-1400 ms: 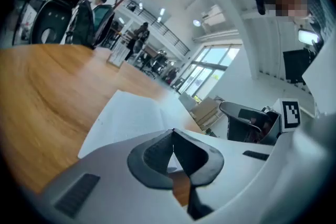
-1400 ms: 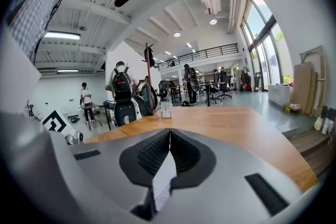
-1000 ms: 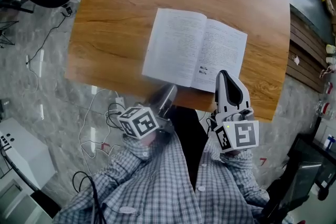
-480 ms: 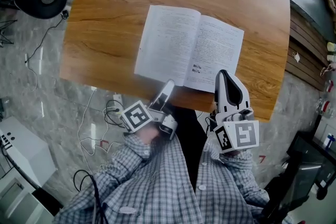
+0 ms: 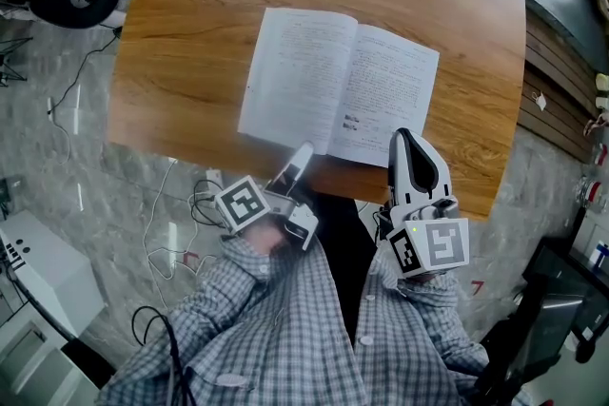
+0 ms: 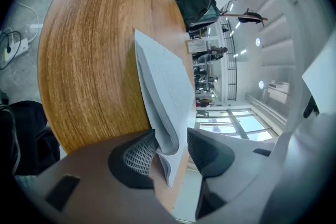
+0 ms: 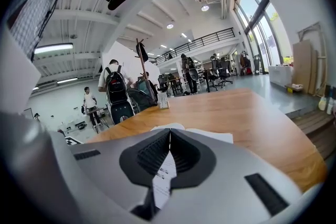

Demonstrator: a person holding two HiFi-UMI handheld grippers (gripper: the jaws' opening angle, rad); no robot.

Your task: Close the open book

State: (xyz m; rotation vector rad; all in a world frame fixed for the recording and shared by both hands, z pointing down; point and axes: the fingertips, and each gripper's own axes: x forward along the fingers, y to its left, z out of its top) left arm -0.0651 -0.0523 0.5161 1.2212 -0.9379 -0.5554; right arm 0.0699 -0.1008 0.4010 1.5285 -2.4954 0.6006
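Judged to be at the take-hold step, with the closing itself not yet begun. Nearest the body, had the left gripper [image 6: 172, 150] rolled onto its side at the near edge of the wooden table [image 5: 190, 33], jaws just opened and standing wide, astride the near corner of the left-hand leaves of the book [image 5: 295, 76]. Showed the ribbed pad [image 6: 139, 155] close against that stack and a clear gap on the other side, so no squeeze as yet. Had the right gripper [image 7: 169, 136] pinched to a seam, with a strip of printed page caught in it at the near right corner. Found the book lying open and flat toward the near side of the table, with the spine pointing away from the body.

Called next, most likely, for closing the left jaws on the stack, lifting it and swinging it over the spine onto the right half. Called too for freeing the right-hand page in good time, to avoid trapping a jaw inside. Risked a crease in a lone thin page if tugged by its corner.

Held both forearms, in checked sleeves [image 5: 285, 319], tucked close below the table rim. Pointed both grippers away and a little downward at the book, the left tipped over with its marker cube [image 5: 243, 203] turned outward, the right upright.
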